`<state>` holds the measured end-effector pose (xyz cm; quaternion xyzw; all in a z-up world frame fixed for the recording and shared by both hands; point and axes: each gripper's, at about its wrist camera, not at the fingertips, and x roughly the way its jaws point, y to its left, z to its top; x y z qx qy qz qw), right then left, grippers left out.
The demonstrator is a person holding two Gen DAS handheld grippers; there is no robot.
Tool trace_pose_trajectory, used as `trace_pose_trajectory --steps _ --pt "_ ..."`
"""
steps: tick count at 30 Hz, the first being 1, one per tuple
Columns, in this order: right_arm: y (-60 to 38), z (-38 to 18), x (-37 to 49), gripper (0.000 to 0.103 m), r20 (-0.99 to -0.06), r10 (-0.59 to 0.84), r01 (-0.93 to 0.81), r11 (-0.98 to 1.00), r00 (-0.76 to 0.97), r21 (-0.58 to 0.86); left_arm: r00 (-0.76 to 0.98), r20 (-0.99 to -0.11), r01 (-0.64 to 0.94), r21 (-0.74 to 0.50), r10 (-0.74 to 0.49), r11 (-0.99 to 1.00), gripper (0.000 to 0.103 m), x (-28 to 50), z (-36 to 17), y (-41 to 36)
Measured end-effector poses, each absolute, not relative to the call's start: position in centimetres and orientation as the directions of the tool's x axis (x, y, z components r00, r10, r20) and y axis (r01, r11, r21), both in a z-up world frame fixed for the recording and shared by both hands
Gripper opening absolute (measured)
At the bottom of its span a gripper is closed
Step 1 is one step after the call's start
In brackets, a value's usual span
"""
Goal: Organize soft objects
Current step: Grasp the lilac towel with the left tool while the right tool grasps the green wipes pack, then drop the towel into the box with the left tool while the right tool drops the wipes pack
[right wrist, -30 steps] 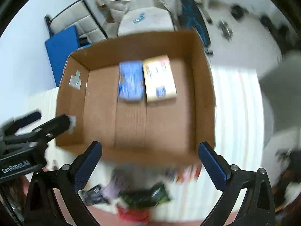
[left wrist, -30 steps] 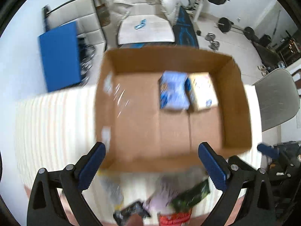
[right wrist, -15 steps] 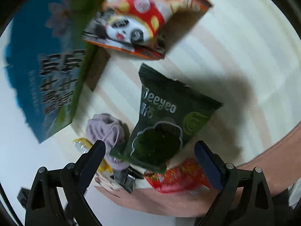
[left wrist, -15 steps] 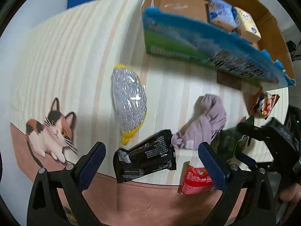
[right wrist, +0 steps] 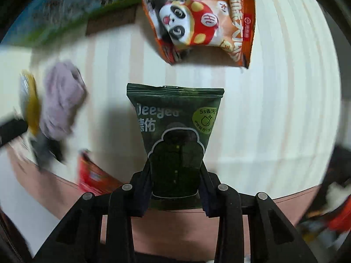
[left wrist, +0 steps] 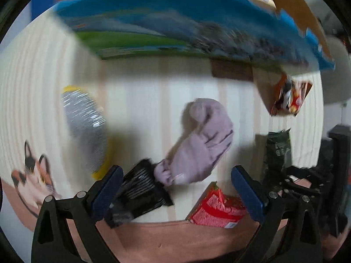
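My right gripper (right wrist: pixel 175 175) is shut on the near end of a dark green packet (right wrist: pixel 175 118) that lies on the striped table; the packet also shows at the right of the left wrist view (left wrist: pixel 278 151). My left gripper (left wrist: pixel 175 184) is open just above the table, with a crumpled lilac cloth (left wrist: pixel 201 144) between and just beyond its fingers. The cloth shows at the left of the right wrist view (right wrist: pixel 61 105). A black packet (left wrist: pixel 140 188) lies by the left finger and a red packet (left wrist: pixel 217 208) by the right finger.
The cardboard box with a blue and green printed side (left wrist: pixel 175 28) stands beyond the items. An orange panda snack packet (right wrist: pixel 201 24) lies near it. A silver and yellow scrubber (left wrist: pixel 85 131) lies at the left. A cat picture (left wrist: pixel 33 177) marks the table's near edge.
Both grippers have dropped from above the box to the items in front of it. My right gripper has closed on the green packet. My left gripper has moved closer to the lilac cloth.
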<state>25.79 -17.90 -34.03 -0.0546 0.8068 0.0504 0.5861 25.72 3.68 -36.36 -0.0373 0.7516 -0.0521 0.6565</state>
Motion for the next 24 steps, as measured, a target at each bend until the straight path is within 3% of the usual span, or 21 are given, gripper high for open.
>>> trace_pose_trajectory --steps 2,4,5,6,7,8,10,14,16,17,22,24 --pt "-17.7 -33.7 25.3 0.040 -0.957 -0.041 -0.190 0.982 -0.286 0.015 -0.149 -0.984 0.060 -0.102 -0.092 0.993 0.101 26.2 -37.6 2.0" --pt "-17.8 -33.5 25.0 0.052 -0.956 -0.030 -0.179 0.984 -0.291 0.024 -0.152 -0.986 0.101 -0.080 -0.065 0.992 0.101 26.7 -38.7 0.8" --pt "-17.8 -33.3 24.8 0.064 -0.959 -0.021 -0.162 0.986 -0.282 0.026 -0.154 -0.987 0.117 -0.060 -0.042 0.991 0.099 26.9 -39.4 0.2" --pt "-18.8 -32.9 25.3 0.068 -0.962 -0.011 -0.134 0.991 -0.274 0.027 -0.154 -0.988 0.125 -0.048 -0.028 0.991 0.084 27.0 -39.9 -0.1" --pt "-19.3 -32.8 25.1 0.068 -0.963 0.002 -0.104 0.994 -0.270 0.031 -0.161 -0.987 0.131 -0.043 -0.021 0.990 0.059 27.1 -40.3 -0.4" --pt "-19.9 -32.8 24.9 0.068 -0.961 0.017 -0.072 0.997 -0.276 0.039 -0.173 -0.985 0.130 -0.037 -0.014 0.991 0.056 27.0 -40.7 -0.6" --pt "-20.9 -33.2 24.2 0.068 -0.954 0.057 -0.014 0.998 -0.295 0.064 -0.140 -0.990 0.141 -0.011 0.009 0.990 0.039 26.8 -40.3 -1.1" --pt "-21.3 -33.6 23.2 0.067 -0.957 0.075 0.019 0.997 -0.281 0.072 -0.138 -0.990 0.092 -0.025 -0.013 0.995 0.038 25.6 -40.1 -1.0" --pt "-21.1 -33.9 23.4 0.052 -0.961 0.075 0.035 0.997 -0.268 0.068 -0.134 -0.991 0.069 -0.029 -0.019 0.997 0.037 24.7 -40.0 -1.0" --pt "-21.0 -33.7 23.2 0.039 -0.966 0.049 0.027 0.999 -0.255 0.044 -0.138 -0.990 0.056 -0.037 -0.029 0.998 0.037 24.4 -40.0 -0.9" --pt "-18.6 -31.9 21.9 0.037 -0.978 0.049 -0.018 0.998 -0.200 0.053 -0.118 -0.986 -0.015 -0.115 -0.116 0.993 0.036 22.7 -37.3 -0.8" --pt "-18.6 -28.7 21.5 0.036 -0.983 0.085 -0.029 0.995 -0.160 0.091 -0.074 -0.982 -0.039 -0.172 -0.175 0.984 0.036 22.3 -34.1 -0.6"
